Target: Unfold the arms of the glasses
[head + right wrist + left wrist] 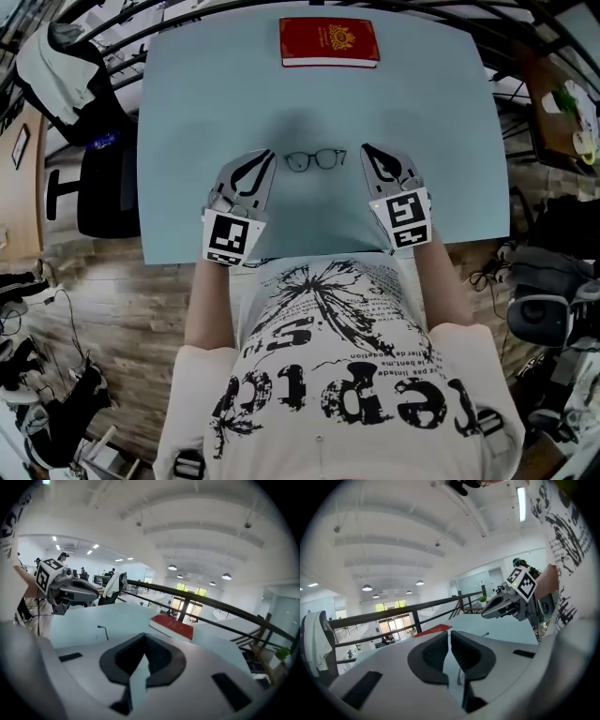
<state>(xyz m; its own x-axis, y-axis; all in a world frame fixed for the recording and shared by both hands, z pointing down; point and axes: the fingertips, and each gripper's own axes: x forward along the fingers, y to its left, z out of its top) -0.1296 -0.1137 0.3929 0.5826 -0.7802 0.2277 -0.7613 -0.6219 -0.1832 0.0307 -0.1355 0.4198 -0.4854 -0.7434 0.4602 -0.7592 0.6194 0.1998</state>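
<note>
Black-framed glasses (315, 159) rest on the pale blue table (206, 103), midway between my two grippers and apart from both. My left gripper (267, 156) hovers just left of them with its jaws together and nothing in them. My right gripper (367, 150) hovers just right of them, jaws also together and empty. In the left gripper view the pads (438, 654) nearly touch, and a thin dark arm tip (485, 633) shows beyond them. The right gripper view shows the closed jaws (145, 637) and a thin arm tip (102, 631) on the table. I cannot tell how the arms are folded.
A red book (329, 42) lies at the table's far edge. A dark office chair (98, 187) stands at the left, with a light jacket (56, 61) draped behind it. Equipment and cables (539, 300) crowd the floor at the right. The person's printed shirt (347, 375) fills the near side.
</note>
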